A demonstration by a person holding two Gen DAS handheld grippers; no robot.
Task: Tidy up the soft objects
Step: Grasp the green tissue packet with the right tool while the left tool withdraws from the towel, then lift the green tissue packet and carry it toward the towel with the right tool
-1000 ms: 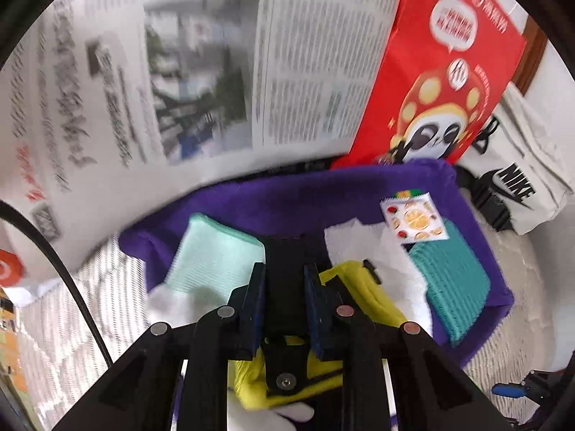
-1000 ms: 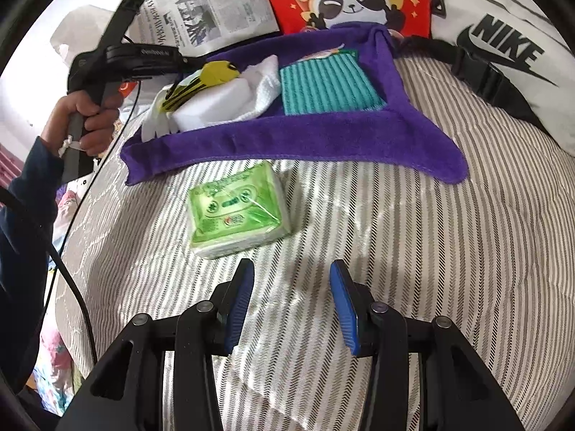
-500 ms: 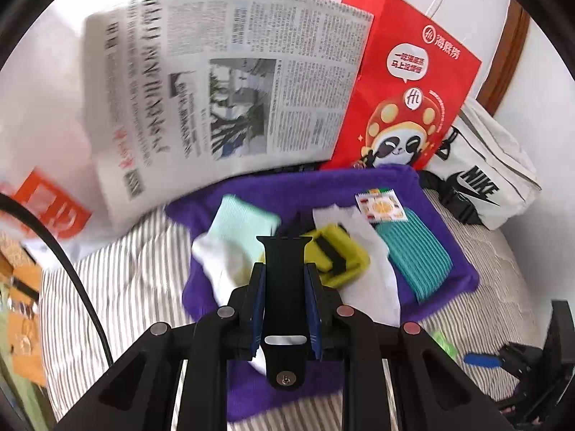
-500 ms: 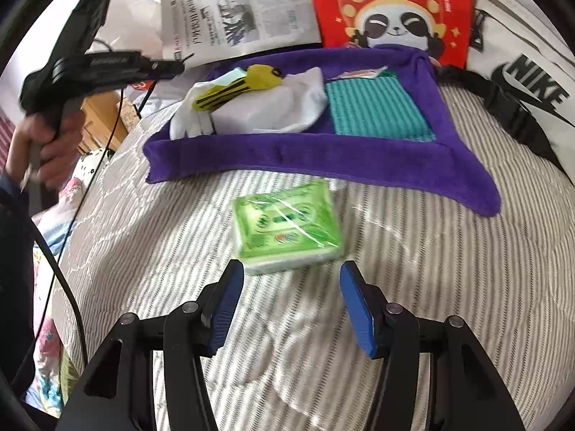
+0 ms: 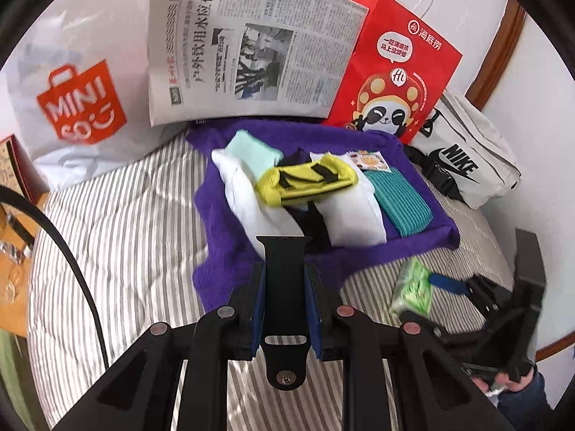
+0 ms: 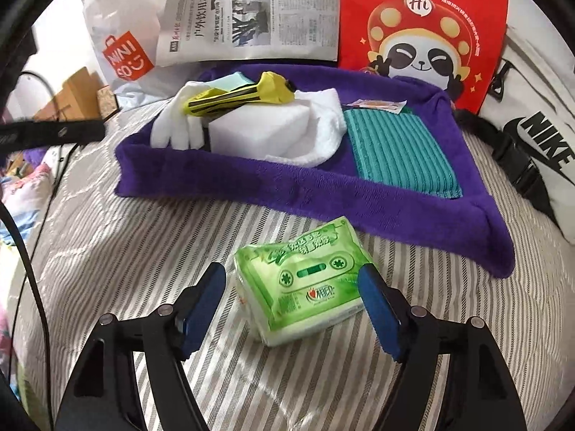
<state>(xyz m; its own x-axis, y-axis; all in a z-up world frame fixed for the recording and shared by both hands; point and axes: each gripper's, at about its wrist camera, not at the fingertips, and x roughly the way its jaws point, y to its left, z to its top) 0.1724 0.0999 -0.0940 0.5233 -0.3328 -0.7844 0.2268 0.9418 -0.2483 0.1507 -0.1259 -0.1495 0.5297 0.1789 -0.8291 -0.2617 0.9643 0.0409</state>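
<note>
Gripping a flat black strap (image 5: 285, 280), left fingers (image 5: 257, 309) press its matte edges.

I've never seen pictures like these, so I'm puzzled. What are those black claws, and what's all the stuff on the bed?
The claws are two grabbers, like big tweezers. A person holds one in each hand. Each grabber has a small camera that looks along its fingers, so each picture is what one grabber sees.

In the left grabber's picture, the left gripper is shut on a black strap.

In the right grabber's picture, the right gripper is opening, with a green tissue pack between its fingers, not squeezed yet.

Everything lies on a striped bed. On a purple towel are white things, a yellow sock and a teal cloth. Behind stand a newspaper and a red bag.
</note>
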